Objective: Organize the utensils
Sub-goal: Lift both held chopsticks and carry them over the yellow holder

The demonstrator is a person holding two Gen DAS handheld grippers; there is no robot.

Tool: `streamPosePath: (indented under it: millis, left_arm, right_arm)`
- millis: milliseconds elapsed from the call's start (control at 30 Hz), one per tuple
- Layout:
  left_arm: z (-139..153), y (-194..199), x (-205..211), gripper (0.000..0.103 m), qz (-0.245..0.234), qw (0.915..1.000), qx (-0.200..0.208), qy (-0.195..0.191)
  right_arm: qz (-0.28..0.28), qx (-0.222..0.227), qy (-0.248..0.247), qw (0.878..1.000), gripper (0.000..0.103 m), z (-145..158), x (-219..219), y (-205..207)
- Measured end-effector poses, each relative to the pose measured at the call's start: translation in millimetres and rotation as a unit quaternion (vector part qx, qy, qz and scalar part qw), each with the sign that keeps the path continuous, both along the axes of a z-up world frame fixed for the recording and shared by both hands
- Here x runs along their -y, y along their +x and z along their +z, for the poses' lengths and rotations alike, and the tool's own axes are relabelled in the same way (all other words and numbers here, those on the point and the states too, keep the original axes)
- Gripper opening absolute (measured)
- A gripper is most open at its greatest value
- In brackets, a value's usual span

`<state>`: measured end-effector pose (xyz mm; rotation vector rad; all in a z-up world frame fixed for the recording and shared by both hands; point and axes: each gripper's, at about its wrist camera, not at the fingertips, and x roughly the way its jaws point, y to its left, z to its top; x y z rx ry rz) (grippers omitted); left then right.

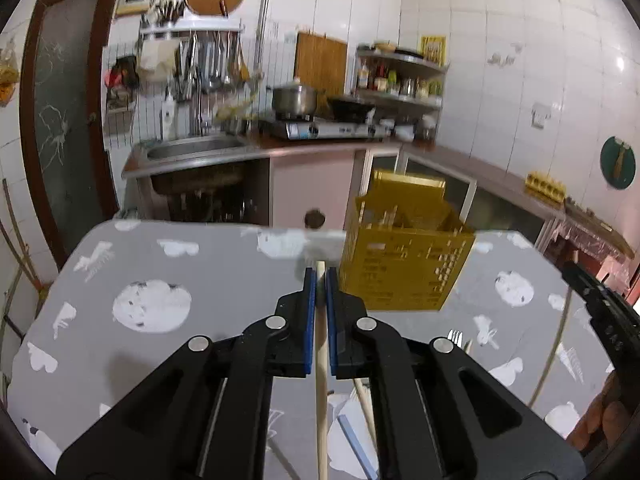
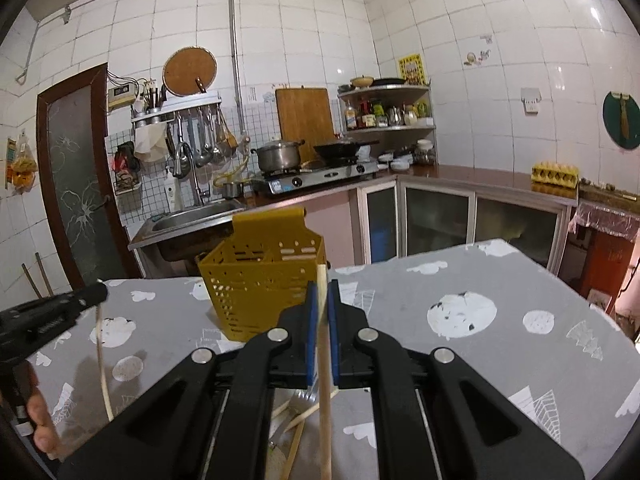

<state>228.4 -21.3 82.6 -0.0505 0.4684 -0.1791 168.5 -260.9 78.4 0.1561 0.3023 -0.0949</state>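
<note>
Left gripper and right gripper each clamp one wooden chopstick. The yellow perforated utensil holder stands near the table's far edge. No legible writing.

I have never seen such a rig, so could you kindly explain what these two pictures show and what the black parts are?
No robot here: a person holds a hand gripper in each hand, each with a camera looking along its two fingers. One picture is from the left gripper, the other from the right gripper. Each is shut on a wooden chopstick. On the grey table stands a yellow basket, with a fork and more chopsticks lying nearer.
</note>
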Motion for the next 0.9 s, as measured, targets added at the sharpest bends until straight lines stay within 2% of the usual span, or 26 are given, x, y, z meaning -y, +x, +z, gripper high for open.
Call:
streamPosePath:
  millis: [300,467,633,767,900]
  left_arm:
    - [24,-12,2,0.004,0.001,0.9982,0.059,-0.005]
    - [26,-1,6,0.004,-0.003,0.9979,0.065,-0.006]
    - [22,12,6,0.004,-0.003,0.9985,0.054,-0.008]
    - [18,18,5,0.004,-0.001,0.9986,0.053,-0.002]
    - [19,27,4,0.004,0.0,0.9988,0.049,0.001]
  right_arm:
    - [-0.01,0.044,-0.029,0.999,0.006,27,-1,-2]
    - [-0.009,0.048,-0.033,0.998,0.006,35,3,8]
    - [-0.011,0.016,-0.025,1.0,0.006,20,16,28]
    - [0.0,-0.046,0.008,0.999,0.006,-8,32,55]
    - [0.004,-0.115,0.022,0.993,0.009,-39,42,87]
